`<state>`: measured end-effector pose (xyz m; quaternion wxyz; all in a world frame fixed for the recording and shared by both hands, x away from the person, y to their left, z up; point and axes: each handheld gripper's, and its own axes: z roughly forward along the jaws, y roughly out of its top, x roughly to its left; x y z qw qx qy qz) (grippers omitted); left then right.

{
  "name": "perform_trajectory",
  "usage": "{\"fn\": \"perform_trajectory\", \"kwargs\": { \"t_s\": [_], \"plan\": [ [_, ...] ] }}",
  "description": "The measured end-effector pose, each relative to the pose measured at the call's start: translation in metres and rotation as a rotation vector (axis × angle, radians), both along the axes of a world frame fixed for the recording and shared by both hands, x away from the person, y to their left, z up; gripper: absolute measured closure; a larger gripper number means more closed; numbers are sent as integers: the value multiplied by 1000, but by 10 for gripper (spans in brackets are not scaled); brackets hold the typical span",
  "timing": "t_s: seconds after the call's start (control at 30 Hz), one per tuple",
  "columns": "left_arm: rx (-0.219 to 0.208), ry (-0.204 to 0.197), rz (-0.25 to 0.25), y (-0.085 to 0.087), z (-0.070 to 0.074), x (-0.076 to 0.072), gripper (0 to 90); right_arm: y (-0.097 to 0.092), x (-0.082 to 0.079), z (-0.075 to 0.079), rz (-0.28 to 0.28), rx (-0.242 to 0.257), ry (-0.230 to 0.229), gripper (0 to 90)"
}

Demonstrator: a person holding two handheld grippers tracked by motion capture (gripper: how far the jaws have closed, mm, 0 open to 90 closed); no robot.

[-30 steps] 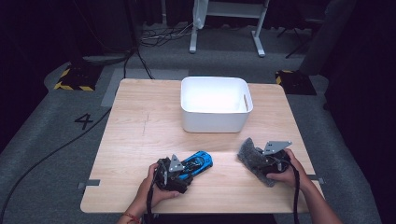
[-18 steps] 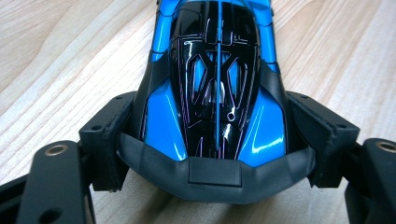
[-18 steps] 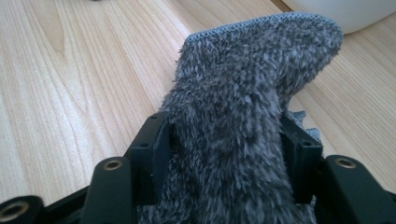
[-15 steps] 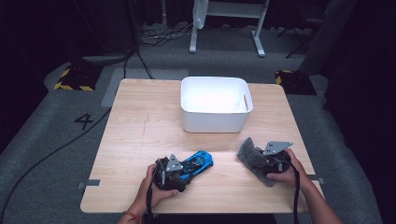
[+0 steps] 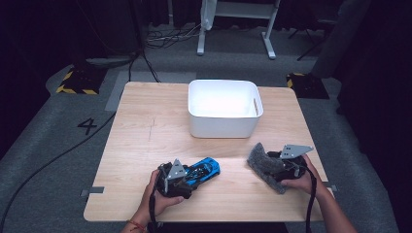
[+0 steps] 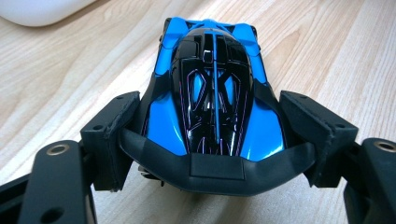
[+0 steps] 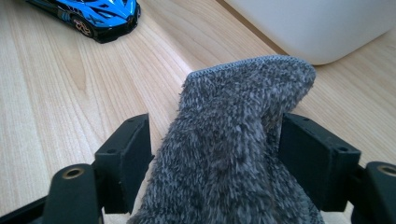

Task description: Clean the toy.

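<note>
A blue and black toy car (image 5: 204,169) lies on the wooden table (image 5: 145,126) near its front edge. My left gripper (image 5: 192,174) is shut on the car's rear. In the left gripper view, both pads (image 6: 116,135) press the flanks of the car (image 6: 212,93). At the right, a grey fuzzy cloth (image 5: 262,160) lies between the jaws of my right gripper (image 5: 274,167). Those jaws have just been opening. The cloth (image 7: 233,140) still brushes the right pad (image 7: 308,158), and a thin gap shows at the other pad.
A white plastic bin (image 5: 222,124) stands at the middle of the table, beyond both grippers, and appears empty. Bare wood lies between the car and the cloth. Cables and a desk frame are on the floor behind the table.
</note>
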<state>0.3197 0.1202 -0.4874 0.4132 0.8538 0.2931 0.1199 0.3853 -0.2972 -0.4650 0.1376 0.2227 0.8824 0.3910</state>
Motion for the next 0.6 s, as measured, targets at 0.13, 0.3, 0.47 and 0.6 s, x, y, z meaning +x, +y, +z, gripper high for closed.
{"fn": "perform_trajectory", "kwargs": {
  "t_s": [0.13, 0.3, 0.47, 0.6],
  "plan": [
    [-4, -8, -2, 4, 3, 0, 245, 1, -2, 3, 7, 5, -15, 261],
    [-13, -24, 0, 7, 7, -1, 245, 4, -5, 7, 14, 5, -31, 275],
    [-23, -40, 3, 8, 11, -2, 246, 6, -5, 13, 13, 20, -51, 276],
    [-36, -47, 11, 12, 15, -2, 246, 10, -5, 20, 7, 27, -70, 276]
  ]
}}
